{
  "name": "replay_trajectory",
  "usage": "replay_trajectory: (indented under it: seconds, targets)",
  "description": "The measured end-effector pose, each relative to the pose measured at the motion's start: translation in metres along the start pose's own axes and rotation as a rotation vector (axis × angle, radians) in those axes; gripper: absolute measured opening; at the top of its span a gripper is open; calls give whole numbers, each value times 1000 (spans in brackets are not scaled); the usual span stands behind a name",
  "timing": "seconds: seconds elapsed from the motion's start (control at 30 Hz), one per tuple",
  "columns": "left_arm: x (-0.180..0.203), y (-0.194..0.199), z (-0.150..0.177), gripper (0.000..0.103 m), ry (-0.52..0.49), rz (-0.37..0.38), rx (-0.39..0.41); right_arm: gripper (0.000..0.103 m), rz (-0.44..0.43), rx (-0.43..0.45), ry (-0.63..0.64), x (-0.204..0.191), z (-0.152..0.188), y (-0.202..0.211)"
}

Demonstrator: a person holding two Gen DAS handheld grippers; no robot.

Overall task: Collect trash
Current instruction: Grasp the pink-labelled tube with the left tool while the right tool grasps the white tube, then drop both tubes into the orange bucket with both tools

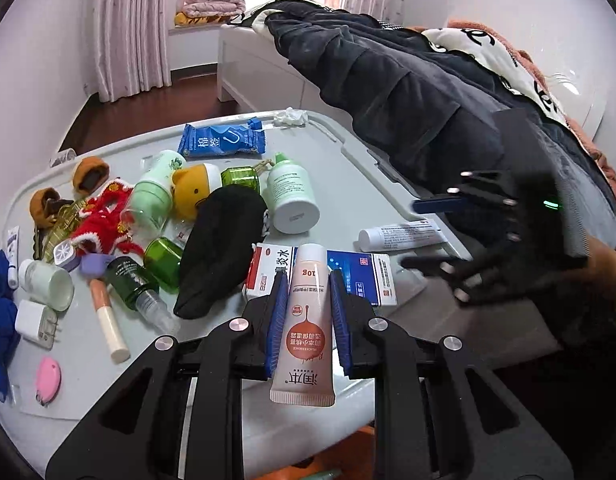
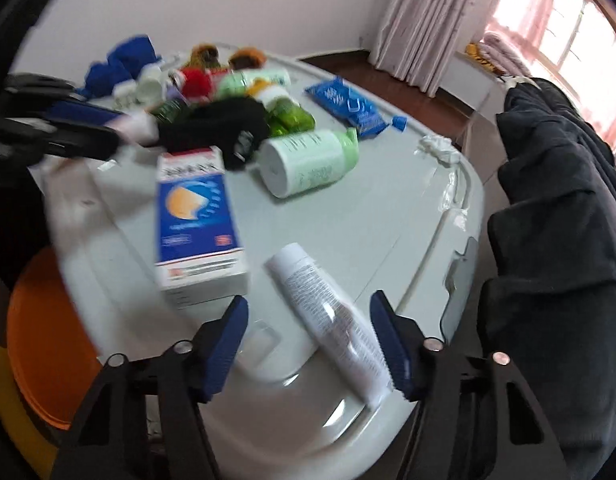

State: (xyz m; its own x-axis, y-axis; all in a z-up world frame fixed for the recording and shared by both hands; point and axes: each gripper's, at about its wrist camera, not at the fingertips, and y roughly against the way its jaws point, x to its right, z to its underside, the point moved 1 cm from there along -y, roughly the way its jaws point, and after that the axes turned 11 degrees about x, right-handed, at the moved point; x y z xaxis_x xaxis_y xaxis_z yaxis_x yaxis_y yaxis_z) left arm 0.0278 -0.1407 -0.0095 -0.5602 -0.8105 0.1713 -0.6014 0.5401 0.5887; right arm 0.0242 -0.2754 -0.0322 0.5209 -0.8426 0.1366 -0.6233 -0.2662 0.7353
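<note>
A peach-printed tube (image 1: 306,320) is clamped in the left tool (image 1: 306,316), lifted above the near tabletop (image 1: 347,184) edge. A white tube (image 2: 327,316) is straddled, ungripped, by the parted right tool (image 2: 311,344) at the rim; bare surface is seen beyond it.

Pale grey plastic lid-like tabletop (image 1: 347,184) carried clutter. Peach-labelled white squeeze tube (image 1: 304,320) sat between pads of left gripper (image 1: 306,324), above blue-and-white cardboard medicine box (image 1: 359,276). Black cloth pouch (image 1: 222,248) lay left of box. White printed tube (image 2: 327,312) lay between fingers of right gripper (image 2: 315,348), right of box. Crumpled white tissue (image 1: 290,117) lay at far edge.
</note>
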Motion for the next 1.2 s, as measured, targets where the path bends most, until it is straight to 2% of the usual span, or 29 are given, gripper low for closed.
replay_trajectory:
  seconds: [0.13, 0.23, 0.37, 0.47, 0.53, 0.6, 0.67, 0.8, 0.87, 0.97, 1.2]
  targets:
    - [-3, -2, 2, 22, 9, 23, -4, 56, -35, -36, 2, 8, 3, -18]
    - [-4, -5, 4, 22, 24, 39, -15, 56, -79, -29, -38, 15, 1, -23]
    - [-3, -4, 6, 22, 18, 49, -13, 57, -133, -72, -216, 30, 5, -30]
    - [-5, -4, 8, 22, 26, 49, -16, 47, -78, -120, -362, 34, 7, -28]
    - [-6, -4, 8, 22, 39, 50, -17, 44, -26, -140, -405, 28, 6, -25]
    - [-7, -2, 7, 22, 47, 56, -14, 43, 18, -123, -421, 23, 8, -21]
    - [-6, 1, 6, 22, 48, 59, -5, 42, 23, -95, -448, 24, 12, -18]
    - [-7, 6, 5, 22, 45, 61, 7, 39, 37, -81, -430, 23, 13, -15]
    - [-9, 7, 5, 22, 50, 61, 9, 37, 76, -94, -416, 19, 9, -16]
    - [-10, 9, 4, 22, 52, 60, 10, 29, 149, -108, -384, 9, 3, -13]
    - [-14, 14, 6, 22, 60, 66, 8, 27, 137, -114, -427, -7, 4, -5]
